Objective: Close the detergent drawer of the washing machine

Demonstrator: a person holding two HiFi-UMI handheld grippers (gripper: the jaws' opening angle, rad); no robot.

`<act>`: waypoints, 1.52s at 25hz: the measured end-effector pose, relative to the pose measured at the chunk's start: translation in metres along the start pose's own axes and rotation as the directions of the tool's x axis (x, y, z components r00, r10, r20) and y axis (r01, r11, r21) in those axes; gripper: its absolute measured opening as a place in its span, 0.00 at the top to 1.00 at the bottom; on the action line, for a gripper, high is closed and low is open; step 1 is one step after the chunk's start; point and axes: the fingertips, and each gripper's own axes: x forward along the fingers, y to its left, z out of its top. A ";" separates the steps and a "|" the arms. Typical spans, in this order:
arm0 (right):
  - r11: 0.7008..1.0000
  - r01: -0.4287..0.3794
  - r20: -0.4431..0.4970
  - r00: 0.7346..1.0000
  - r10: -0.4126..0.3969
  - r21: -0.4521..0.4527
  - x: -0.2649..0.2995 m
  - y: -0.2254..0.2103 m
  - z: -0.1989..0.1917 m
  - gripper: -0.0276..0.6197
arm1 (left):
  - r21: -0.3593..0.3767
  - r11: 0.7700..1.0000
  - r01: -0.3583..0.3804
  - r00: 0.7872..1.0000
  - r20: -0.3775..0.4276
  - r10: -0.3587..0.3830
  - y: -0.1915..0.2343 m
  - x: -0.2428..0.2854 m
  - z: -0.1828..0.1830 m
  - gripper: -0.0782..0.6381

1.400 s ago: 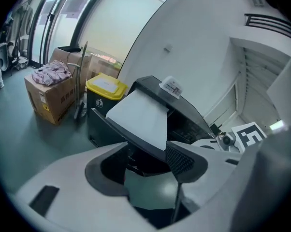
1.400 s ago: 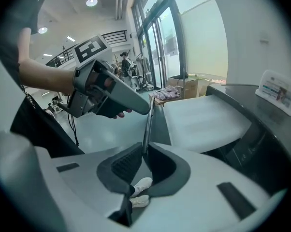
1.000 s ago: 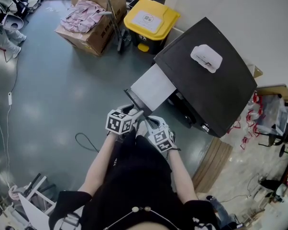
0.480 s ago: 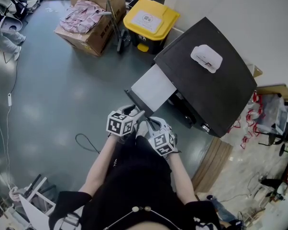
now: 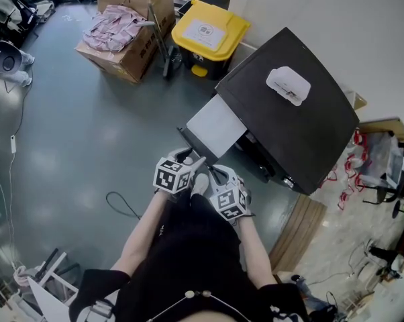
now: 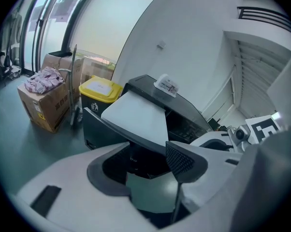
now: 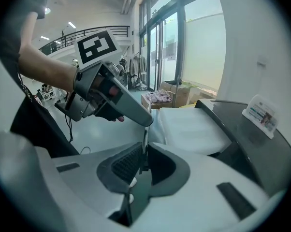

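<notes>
The black washing machine [image 5: 289, 126] stands by the wall with its detergent drawer [image 5: 215, 126] pulled out toward me, white on top with a dark front panel [image 5: 194, 144]. Both grippers are at that panel. My left gripper [image 5: 188, 158] is open, its jaws spread at the panel's edge [image 6: 126, 129] and its tip against it. My right gripper [image 5: 214, 173] sits beside it on the right. In the right gripper view the thin panel edge [image 7: 145, 139] runs between its jaws, and the pads close narrowly on it. The left gripper [image 7: 111, 95] shows above.
A yellow-lidded bin [image 5: 211, 32] stands next to the machine, and a cardboard box with pink cloth [image 5: 118, 29] beyond it. A small white object [image 5: 288, 84] lies on the machine's top. A black cable [image 5: 121, 203] loops on the grey floor at my left.
Both grippers stay at the drawer's front and have barely shifted. The drawer stands out as far as before.
</notes>
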 end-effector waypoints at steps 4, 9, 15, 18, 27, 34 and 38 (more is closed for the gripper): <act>1.000 0.019 -0.010 1.000 -0.019 -0.003 0.002 -0.009 -0.001 0.90 | 0.010 1.000 -0.002 1.000 -0.013 0.002 0.000 0.008 0.006 0.57; 0.999 0.036 -0.014 0.999 -0.036 0.012 0.002 -0.020 0.000 0.90 | 0.017 1.000 -0.002 1.000 -0.028 0.002 -0.002 0.015 0.014 0.57; 0.998 0.060 -0.015 0.998 -0.060 0.020 0.000 -0.036 0.001 0.90 | -0.022 1.000 0.006 1.000 -0.026 -0.006 -0.004 0.024 0.026 0.57; 0.996 0.079 -0.017 0.997 -0.079 0.028 0.001 -0.045 -0.001 0.90 | -0.034 0.999 0.016 1.000 -0.024 -0.016 -0.006 0.032 0.031 0.57; 0.995 0.083 -0.012 0.997 -0.083 0.061 0.000 -0.055 -0.005 0.90 | -0.125 0.991 0.042 0.999 -0.010 -0.044 -0.007 0.039 0.039 0.57; 0.993 0.108 -0.016 0.994 -0.108 0.050 -0.002 -0.068 -0.002 0.90 | -0.126 0.990 0.056 0.998 0.004 -0.056 -0.009 0.047 0.047 0.57; 0.992 0.123 -0.021 0.992 -0.122 0.038 -0.003 -0.075 -0.001 0.90 | -0.132 0.989 0.061 0.998 0.009 -0.060 -0.011 0.051 0.053 0.57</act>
